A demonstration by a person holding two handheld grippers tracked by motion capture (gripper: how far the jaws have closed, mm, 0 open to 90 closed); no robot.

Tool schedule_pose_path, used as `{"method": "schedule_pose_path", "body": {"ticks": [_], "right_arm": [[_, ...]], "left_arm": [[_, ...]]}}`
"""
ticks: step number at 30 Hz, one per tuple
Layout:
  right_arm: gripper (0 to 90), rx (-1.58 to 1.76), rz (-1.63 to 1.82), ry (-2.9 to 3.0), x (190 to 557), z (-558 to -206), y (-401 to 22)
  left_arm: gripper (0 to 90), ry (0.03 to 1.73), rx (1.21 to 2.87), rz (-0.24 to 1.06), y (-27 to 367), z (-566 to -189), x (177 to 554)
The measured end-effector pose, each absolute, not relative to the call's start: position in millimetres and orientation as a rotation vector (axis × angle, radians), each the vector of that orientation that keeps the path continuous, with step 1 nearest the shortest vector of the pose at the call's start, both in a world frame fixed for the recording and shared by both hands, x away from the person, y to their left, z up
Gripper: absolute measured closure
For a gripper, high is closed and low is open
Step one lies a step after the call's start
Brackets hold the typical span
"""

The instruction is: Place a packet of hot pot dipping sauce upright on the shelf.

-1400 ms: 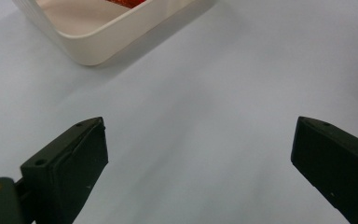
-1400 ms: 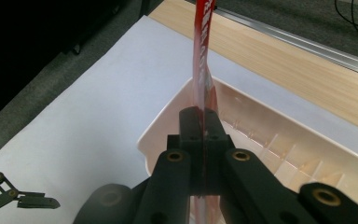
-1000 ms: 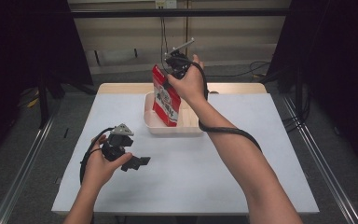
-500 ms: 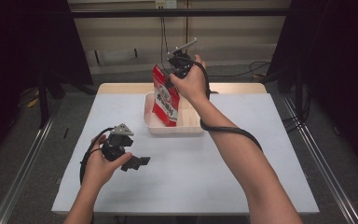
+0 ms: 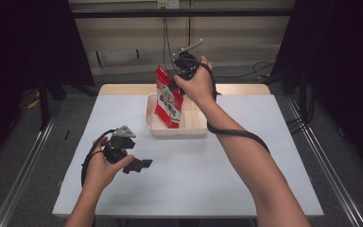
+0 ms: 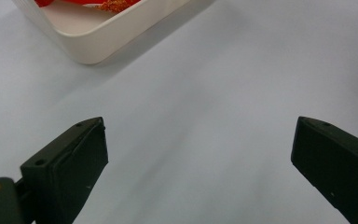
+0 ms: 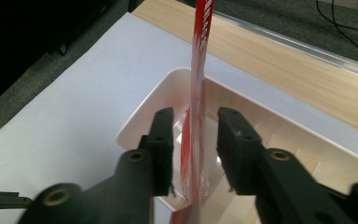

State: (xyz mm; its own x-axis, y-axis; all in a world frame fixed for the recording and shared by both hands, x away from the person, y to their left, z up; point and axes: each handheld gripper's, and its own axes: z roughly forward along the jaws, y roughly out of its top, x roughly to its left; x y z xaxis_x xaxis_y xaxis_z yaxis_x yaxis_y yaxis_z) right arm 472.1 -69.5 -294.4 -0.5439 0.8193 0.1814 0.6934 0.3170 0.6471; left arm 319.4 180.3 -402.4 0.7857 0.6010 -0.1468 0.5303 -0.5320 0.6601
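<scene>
A red snack bag (image 5: 168, 101) stands upright with its bottom edge in the cream tray (image 5: 175, 131) at the table's far middle. My right gripper (image 5: 174, 84) is above the tray, pointing down over the bag's top. In the right gripper view the bag (image 7: 200, 70) runs edge-on between the jaws of the right gripper (image 7: 195, 120). Those jaws have just been opening, and a narrow gap shows on each side of the bag. My left gripper (image 5: 141, 165) rests low over the near left of the table, open, with nothing between the jaws of the left gripper (image 6: 198, 154).
The white table (image 5: 194, 179) is bare around the left gripper. A wooden strip (image 7: 279, 56) runs along the far edge behind the tray (image 7: 140, 119). The tray corner (image 6: 98, 44) lies ahead of the left jaws. Cables trail from both grippers.
</scene>
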Motion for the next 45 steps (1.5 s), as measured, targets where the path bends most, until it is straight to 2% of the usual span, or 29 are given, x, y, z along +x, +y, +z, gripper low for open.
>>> {"method": "schedule_pose_path", "body": {"ticks": [7, 13, 45], "right_arm": [[52.2, 1.386, 1.048, 2.399, 468.3, -295.1, -74.4], [46.4, 1.386, 1.049, 2.41, 463.7, -295.1, -76.8], [25.5, 1.28, 1.053, 2.472, 436.3, -294.5, -88.5]], "left_arm": [[3.6, 0.824, 2.265, 0.126, 180.7, -402.0, 319.6], [3.6, 0.832, 2.27, 0.127, 181.2, -402.2, 319.8], [3.5, 0.825, 2.272, 0.113, 178.7, -402.8, 321.6]]}}
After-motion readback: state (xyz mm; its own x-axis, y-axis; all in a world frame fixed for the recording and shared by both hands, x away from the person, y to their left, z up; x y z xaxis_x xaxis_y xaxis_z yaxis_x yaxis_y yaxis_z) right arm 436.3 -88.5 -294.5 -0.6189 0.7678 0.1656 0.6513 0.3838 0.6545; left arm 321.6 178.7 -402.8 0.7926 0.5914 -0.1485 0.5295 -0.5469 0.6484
